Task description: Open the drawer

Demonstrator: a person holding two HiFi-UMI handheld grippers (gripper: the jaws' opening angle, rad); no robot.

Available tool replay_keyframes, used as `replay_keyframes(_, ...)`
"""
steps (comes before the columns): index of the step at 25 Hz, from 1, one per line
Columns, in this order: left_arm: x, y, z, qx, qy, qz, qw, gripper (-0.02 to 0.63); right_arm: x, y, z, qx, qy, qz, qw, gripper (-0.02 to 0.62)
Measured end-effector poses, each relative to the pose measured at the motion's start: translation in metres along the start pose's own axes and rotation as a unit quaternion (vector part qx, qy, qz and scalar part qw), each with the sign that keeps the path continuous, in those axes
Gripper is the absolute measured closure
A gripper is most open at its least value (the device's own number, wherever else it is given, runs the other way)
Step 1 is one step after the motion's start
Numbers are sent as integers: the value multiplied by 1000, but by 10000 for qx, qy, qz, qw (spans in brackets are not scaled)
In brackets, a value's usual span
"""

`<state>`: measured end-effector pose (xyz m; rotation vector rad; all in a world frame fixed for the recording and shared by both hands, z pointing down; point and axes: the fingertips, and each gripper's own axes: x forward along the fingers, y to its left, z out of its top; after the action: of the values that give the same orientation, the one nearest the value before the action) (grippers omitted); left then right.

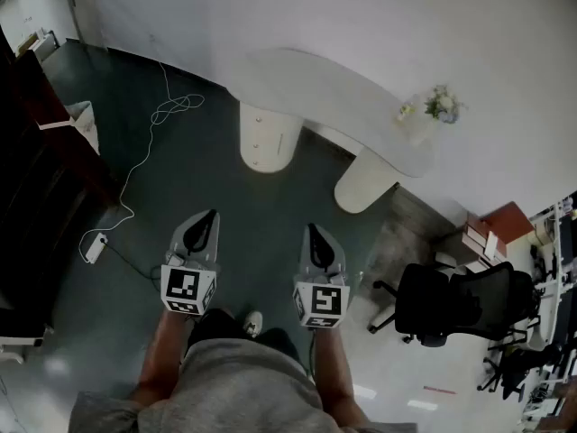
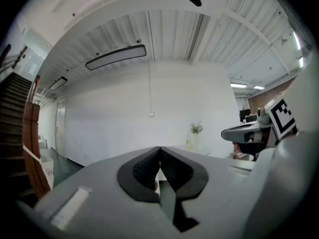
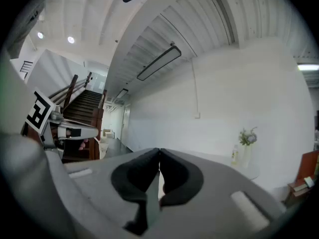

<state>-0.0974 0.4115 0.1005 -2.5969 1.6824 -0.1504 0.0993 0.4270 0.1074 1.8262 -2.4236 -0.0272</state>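
A white curved table (image 1: pixel 315 93) stands ahead on two round pedestals. The left pedestal (image 1: pixel 269 138) shows small knobs down its front; no drawer fronts can be made out at this distance. My left gripper (image 1: pixel 209 216) and right gripper (image 1: pixel 313 230) are held side by side at waist height, well short of the table and pointing level toward it. Both have their jaws closed tip to tip with nothing between them, as the left gripper view (image 2: pixel 159 148) and the right gripper view (image 3: pixel 159 151) show. A vase of flowers (image 1: pixel 435 108) stands on the table's right end.
A white cable (image 1: pixel 149 142) runs over the dark floor to an adapter (image 1: pixel 95 246) at the left. A dark staircase (image 1: pixel 36 179) and a white bin (image 1: pixel 83 120) stand left. A black office chair (image 1: pixel 455 300) and a red box (image 1: pixel 503 224) are at the right.
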Motion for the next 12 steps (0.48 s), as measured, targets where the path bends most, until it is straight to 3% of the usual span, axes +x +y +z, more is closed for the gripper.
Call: replay_keyframes(12, 14, 0, 1, 27, 15, 30, 10000, 595, 11, -8, 1, -33, -12, 98, 9999, 589)
